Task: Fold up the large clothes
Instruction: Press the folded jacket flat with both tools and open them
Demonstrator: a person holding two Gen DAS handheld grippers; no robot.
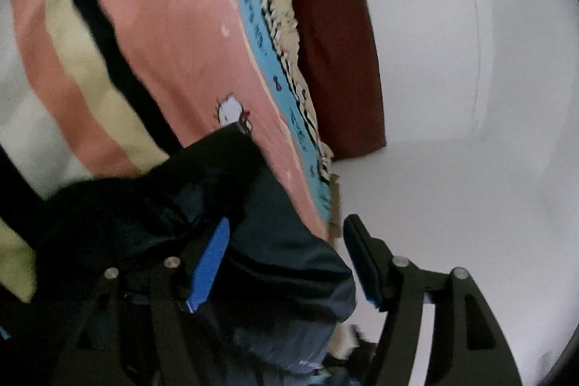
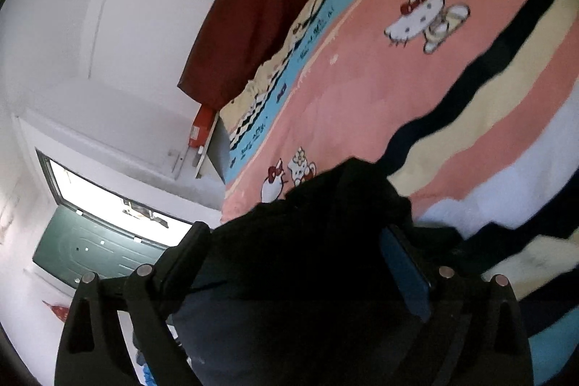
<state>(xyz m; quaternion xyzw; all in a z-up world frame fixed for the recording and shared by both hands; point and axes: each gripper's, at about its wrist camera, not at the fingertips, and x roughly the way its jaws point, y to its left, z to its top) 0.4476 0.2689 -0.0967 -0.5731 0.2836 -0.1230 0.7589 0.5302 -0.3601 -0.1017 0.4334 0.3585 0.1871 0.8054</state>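
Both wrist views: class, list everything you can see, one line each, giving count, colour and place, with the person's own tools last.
Dark garment: one, black and navy, bunched on the blanket, between the fingers of both tools.
Blanket: one, pink with cartoon cats, blue edge, cream, black and white stripes, spread flat.
Maroon cloth: one, dark red, beside the blanket's blue edge.
Red box: one, by the wall.
Door: one, green, standing open.
Left tool: one, black with blue pads, open.
Right tool: one, black, open.

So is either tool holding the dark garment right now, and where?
Neither. The left tool and right tool both stand open with the dark garment lying loose between their fingers, on the bedspread.
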